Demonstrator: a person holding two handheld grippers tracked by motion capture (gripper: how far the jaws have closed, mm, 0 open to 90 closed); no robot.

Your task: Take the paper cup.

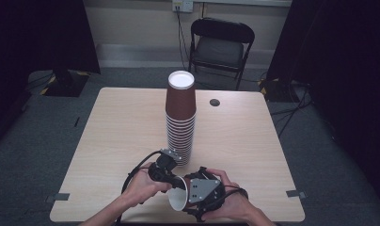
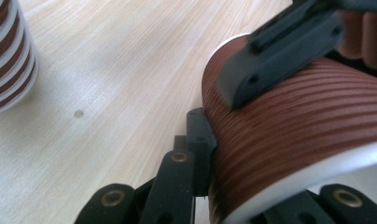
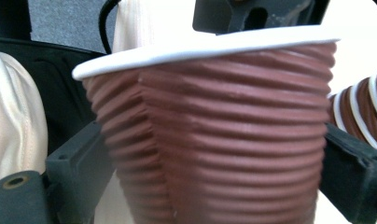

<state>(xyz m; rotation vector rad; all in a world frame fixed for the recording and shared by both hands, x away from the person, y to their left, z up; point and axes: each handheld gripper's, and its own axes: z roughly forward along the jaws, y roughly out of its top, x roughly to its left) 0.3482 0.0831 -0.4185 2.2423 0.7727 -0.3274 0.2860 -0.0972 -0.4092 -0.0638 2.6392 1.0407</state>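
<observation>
i'm holding a single brown ribbed paper cup (image 1: 178, 194) on its side just above the near edge of the tabletop (image 1: 117, 127), between my two hands, with its white mouth turned toward me. my left claw (image 1: 171, 178) is pinching the cup: in the left gripper view one jaw lies flat against the ribbed outside of the wall near the rim, so i judge the other sits inside it. my right claw (image 1: 190, 197) stands spread wide around the cup's body; in the right gripper view a jaw shows at each side of the ribs, close against them, and i can't tell whether the pads press or merely flank it.

the tall stack of cups (image 1: 180, 117) stands upside down near the middle of the tabletop, just beyond my hands.

i judge this is a hand-over or re-grip of the loose cup between claws, before it goes to the stack. next i'd need one claw alone to carry it firmly without crushing the thin wall, turn it base-up, line its mouth over the top of the stack, and lower it straight.
</observation>
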